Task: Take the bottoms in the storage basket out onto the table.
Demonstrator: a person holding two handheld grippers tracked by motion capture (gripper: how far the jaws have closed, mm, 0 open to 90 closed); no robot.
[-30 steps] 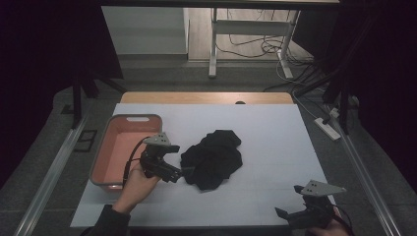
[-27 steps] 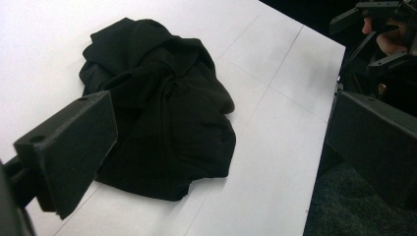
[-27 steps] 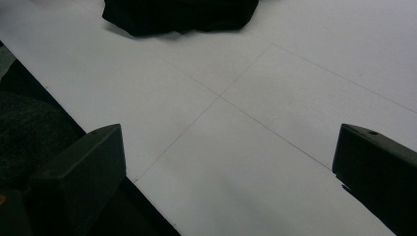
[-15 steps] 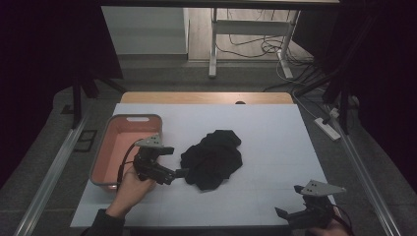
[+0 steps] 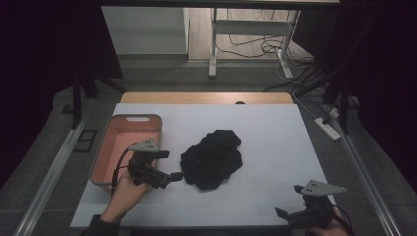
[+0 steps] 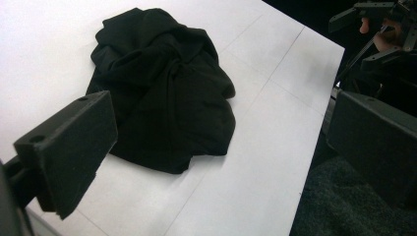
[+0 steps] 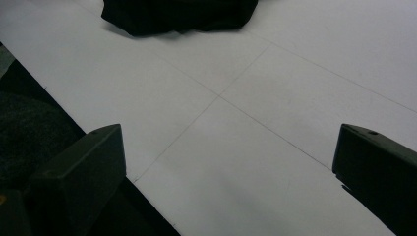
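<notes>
Black cloth (image 5: 212,158) crumpled in a heap near the middle of the white table (image 5: 275,132), many folds on top of each other, one low edge turned toward the person. Just left of it, the left gripper (image 5: 173,176) — jaws wide apart, nothing between them, tips close to the edge of the heap but not clearly touching. Beyond that, a pink bin (image 5: 123,142) on the left part of the table, close behind the left hand (image 5: 125,189). Far off at the near right corner, the right gripper (image 5: 285,215), also spread open and empty, above bare table.

Possible trouble from here: closing on only the top fold — then the rest of the heap probably dragging or unrolling on the lift. Also a risk of pushing the cloth away instead of pinching it, if coming in too flat. With a low carry toward the bin, a hanging end likely to catch on the rim.
</notes>
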